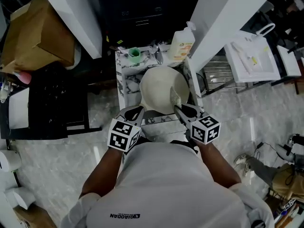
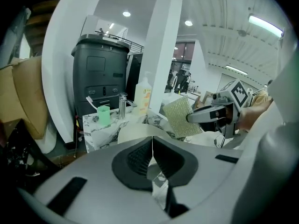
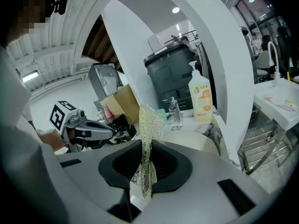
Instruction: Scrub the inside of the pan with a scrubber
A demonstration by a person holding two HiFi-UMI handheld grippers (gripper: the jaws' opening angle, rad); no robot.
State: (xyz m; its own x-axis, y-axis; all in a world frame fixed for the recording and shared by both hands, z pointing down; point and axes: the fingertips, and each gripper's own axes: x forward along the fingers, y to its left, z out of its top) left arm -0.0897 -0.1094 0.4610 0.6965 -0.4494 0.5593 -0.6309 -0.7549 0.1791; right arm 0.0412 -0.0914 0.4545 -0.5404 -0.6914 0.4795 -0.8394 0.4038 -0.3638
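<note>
Head view: left hand-held gripper [image 1: 137, 110] tight on the pan [image 1: 159, 85] rim, right hand-held gripper [image 1: 177, 109] tight on the scrubber [image 1: 175, 98].

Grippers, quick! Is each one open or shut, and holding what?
Left gripper: shut on the thin rim of the cream round pan.
Right gripper: shut on the glittery yellow-green mesh scrubber.

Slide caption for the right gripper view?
Right claw shut on a mesh scrubber, pan and soap bottle beyond.
</note>
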